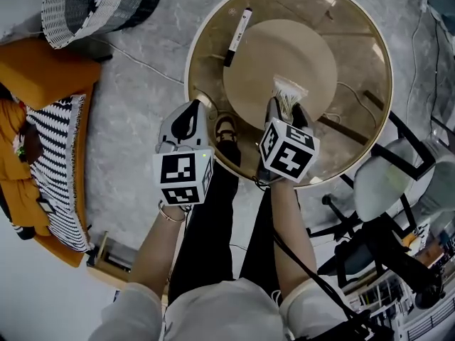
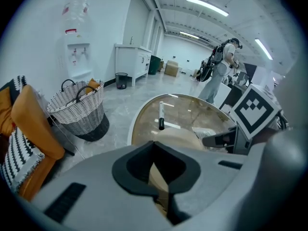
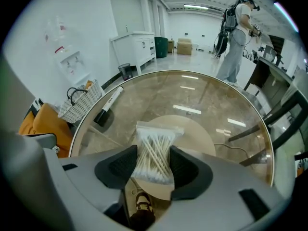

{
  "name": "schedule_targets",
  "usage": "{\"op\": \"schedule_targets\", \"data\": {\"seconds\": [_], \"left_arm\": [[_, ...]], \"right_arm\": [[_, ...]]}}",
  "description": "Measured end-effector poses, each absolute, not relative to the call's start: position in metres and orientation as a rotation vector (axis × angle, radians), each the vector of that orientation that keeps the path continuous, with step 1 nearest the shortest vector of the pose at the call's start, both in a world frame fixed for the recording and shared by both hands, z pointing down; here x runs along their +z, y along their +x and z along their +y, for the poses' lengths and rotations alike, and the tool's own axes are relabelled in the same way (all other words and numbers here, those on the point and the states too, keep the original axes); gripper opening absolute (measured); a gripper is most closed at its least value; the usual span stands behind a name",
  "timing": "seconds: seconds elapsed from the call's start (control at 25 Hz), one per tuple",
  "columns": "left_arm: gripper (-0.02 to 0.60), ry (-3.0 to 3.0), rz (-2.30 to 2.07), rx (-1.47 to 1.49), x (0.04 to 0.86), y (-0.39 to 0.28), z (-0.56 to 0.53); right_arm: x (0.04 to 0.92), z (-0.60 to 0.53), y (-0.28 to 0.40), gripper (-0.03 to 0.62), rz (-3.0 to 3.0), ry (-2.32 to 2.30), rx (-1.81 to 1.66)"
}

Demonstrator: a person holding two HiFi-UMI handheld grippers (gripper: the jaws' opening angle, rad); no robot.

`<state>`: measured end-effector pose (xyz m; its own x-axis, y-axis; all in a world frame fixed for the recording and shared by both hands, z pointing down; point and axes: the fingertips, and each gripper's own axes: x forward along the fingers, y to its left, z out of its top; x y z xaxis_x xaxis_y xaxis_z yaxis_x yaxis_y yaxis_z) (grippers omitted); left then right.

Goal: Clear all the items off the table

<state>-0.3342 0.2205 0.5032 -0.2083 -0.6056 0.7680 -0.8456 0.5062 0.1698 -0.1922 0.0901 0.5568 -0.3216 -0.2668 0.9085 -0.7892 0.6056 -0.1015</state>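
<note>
A clear bag of cotton swabs (image 1: 288, 92) lies near the front of the round glass table (image 1: 359, 130), over its tan base disc. My right gripper (image 1: 286, 109) is shut on this bag (image 3: 153, 150), with both dark pads pressing its middle so the bag pinches in. A black and white marker (image 1: 238, 36) lies at the table's far left; it also shows as the marker (image 2: 161, 115) and marker (image 3: 108, 105). My left gripper (image 1: 188, 116) hovers at the table's near left rim, shut with nothing in it (image 2: 156, 177).
A white woven basket (image 1: 85, 6) stands on the floor to the far left of the table, seen too as the basket (image 2: 79, 107). An orange seat with a striped cloth (image 1: 53, 133) is at left. A white chair (image 1: 394, 180) stands at right. A person (image 3: 238, 32) stands far behind.
</note>
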Motion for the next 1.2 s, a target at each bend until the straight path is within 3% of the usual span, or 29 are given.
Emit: {"op": "schedule_targets", "data": {"seconds": [0.44,1.2], "left_arm": [[0.008,1.257,-1.908,0.4,0.496,-0.305,0.193],[0.008,1.626,-1.649,0.54,0.487,-0.086,0.067]], "right_arm": [[0.531,0.072,-0.154,0.192,-1.93,0.899,0.744],[0.489,0.001,0.092,0.19,-1.837,1.291,0.942]]}}
